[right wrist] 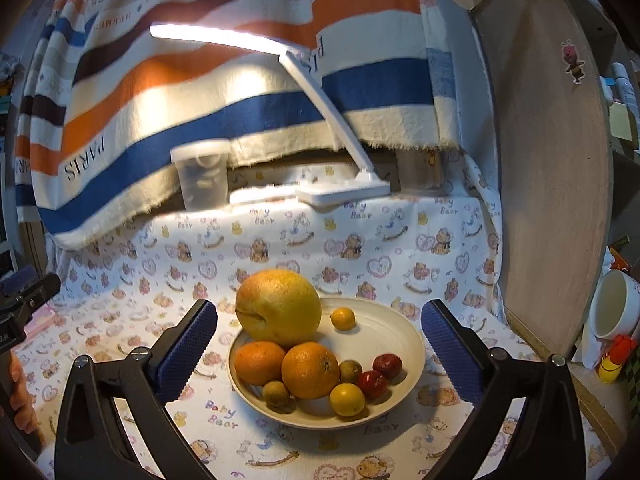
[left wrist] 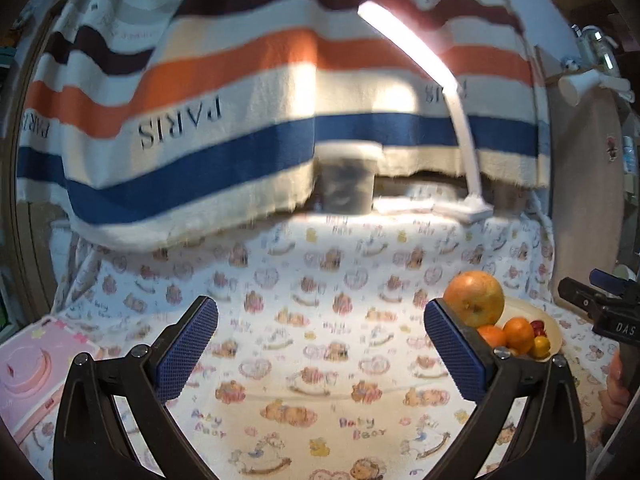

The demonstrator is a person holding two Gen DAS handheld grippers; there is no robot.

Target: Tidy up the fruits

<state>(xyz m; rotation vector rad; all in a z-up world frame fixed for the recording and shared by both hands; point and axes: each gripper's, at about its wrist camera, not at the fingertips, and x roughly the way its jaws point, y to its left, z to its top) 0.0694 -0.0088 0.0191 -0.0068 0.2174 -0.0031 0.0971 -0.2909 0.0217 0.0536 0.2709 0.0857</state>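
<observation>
Bear-print cloth [right wrist: 280,240] under a lit lamp [right wrist: 344,192]; both grippers [left wrist: 320,344] [right wrist: 320,348] wide open, empty.

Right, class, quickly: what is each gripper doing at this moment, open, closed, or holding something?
Left gripper: open, nothing between its fingers.
Right gripper: open, holding nothing; the plate of fruit lies ahead of it.

Your cream round plate [right wrist: 404,344]: smooth, matt, ridged inside. Large yellow grapefruit [right wrist: 280,306]: dimpled, dull rind. Bear-print white cotton cloth [right wrist: 320,248]: soft, matt. Your right gripper [right wrist: 320,354]: blue knurled rubber pads [right wrist: 184,354], black matt plastic arms. Striped towel [right wrist: 200,92]: coarse, fringed.
</observation>
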